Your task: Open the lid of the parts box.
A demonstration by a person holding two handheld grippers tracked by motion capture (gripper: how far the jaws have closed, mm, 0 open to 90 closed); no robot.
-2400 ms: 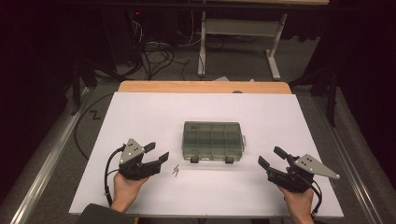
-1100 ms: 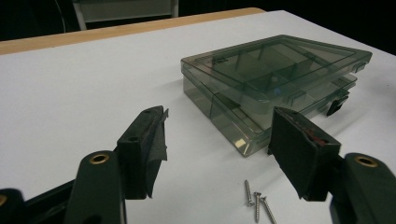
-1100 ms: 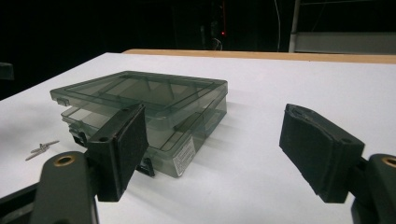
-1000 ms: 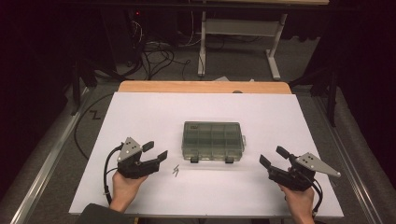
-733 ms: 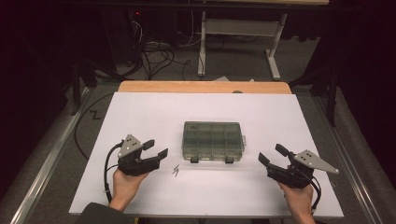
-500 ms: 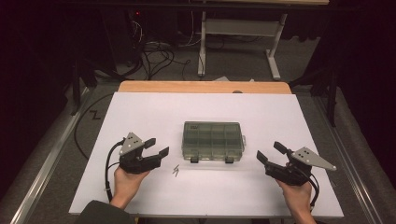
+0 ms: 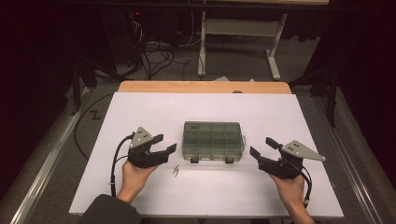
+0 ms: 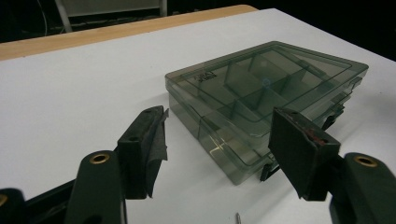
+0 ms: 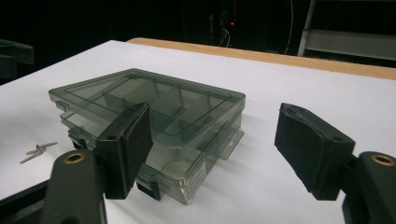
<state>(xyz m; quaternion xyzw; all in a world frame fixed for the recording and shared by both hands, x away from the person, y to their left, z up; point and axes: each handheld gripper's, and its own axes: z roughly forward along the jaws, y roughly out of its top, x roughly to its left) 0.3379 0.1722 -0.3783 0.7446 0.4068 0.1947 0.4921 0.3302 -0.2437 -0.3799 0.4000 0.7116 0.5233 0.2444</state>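
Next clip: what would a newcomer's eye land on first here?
First the smoky see-through compartment box, lid closed, lying in the middle of the white table. Next the two black grippers flanking it, both with jaws open and aimed at the box: the left gripper and the right gripper. A few small metal pins lie near the box's front left corner.

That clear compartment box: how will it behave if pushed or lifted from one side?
The compartment box is probably stiff: moulded plastic with dividers. Likely light, since its cells look empty. Flat and low on the white table, it should slide, not tip.
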